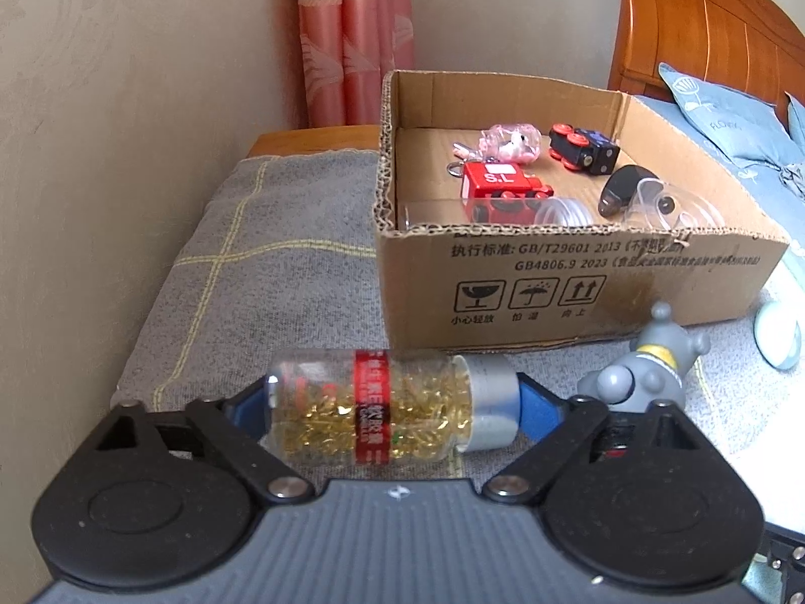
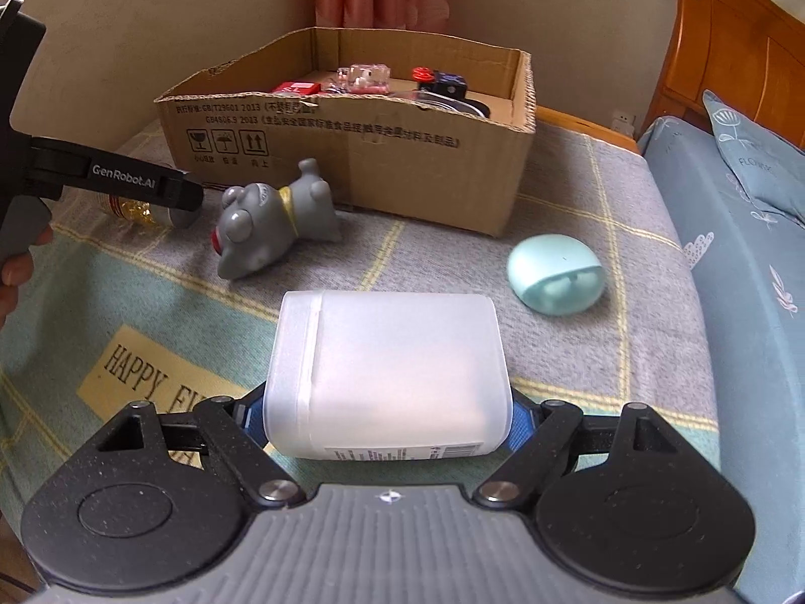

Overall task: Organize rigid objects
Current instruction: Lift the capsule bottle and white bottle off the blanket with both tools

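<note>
Left gripper has its jaws clamped end to end on a clear bottle of yellow capsules with a red label band and grey cap; bottle lies sideways between the blue pads, base at the left pad, cap at the right. It sits low over the grey blanket, just in front of the box. In the right wrist view the same gripper comes in from the left edge, bottle mostly hidden behind its finger.

Right gripper has its jaws clamped on a frosted white jar, lying sideways, lid to the left, printed label on the underside. Jar is held above the blanket, well short of the box.

Box is open-topped cardboard, resting on the blanket near the wall. Inside: red block toy, black toy with red wheels, pink keychain, dark oval item, clear plastic pieces.

Grey dog toy lies on its side on the blanket just beside the box front, also seen at the right of the left view. Mint round case lies on the blanket near the box's right corner, apart from it.

Pink curtain in the corner, wooden headboard and blue pillow to the right.
</note>
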The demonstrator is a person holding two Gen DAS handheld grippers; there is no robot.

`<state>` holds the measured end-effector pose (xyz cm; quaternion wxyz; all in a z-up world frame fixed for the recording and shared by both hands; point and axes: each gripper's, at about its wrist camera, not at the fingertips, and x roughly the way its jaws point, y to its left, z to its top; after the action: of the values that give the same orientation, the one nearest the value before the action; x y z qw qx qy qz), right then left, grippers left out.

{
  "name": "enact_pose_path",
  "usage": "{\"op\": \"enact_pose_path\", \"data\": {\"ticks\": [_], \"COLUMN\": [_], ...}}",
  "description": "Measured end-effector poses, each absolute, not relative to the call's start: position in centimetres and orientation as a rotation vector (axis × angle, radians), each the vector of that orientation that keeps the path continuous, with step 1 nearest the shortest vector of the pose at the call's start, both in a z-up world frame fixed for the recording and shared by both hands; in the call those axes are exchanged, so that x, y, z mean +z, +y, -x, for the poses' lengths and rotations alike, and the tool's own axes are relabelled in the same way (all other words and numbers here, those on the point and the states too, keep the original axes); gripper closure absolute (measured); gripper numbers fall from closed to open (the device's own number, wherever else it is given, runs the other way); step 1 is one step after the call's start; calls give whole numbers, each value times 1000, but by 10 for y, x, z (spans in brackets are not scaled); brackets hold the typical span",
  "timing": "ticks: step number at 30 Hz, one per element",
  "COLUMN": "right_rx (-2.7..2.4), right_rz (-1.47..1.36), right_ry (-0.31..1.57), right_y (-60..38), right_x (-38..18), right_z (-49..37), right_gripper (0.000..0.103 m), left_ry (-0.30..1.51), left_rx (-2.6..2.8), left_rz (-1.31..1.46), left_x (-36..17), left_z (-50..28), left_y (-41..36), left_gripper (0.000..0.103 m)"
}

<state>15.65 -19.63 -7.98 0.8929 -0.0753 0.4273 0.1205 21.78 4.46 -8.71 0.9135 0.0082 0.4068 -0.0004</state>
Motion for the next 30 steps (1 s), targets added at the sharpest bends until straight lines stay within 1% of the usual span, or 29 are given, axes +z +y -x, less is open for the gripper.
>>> {"op": "enact_pose_path", "data": {"ticks": [4, 13, 30], "right_rx": [250, 256, 248], "right_rz": [156, 154, 136], "right_ry": [889, 883, 880], "right_y": [-201, -200, -196], "right_x": [-80, -78, -76], "right_z": [-152, -151, -157], "right_gripper": [16, 16, 10], "left_ry": [862, 875, 887], "left_rx": [-65, -157, -90], "left_rz": [-15, -109, -73], "left_x": [-85, -83, -76], "left_z": [-209, -171, -172], "left_y": [41, 15, 16], "left_gripper": [10, 9, 8]}}
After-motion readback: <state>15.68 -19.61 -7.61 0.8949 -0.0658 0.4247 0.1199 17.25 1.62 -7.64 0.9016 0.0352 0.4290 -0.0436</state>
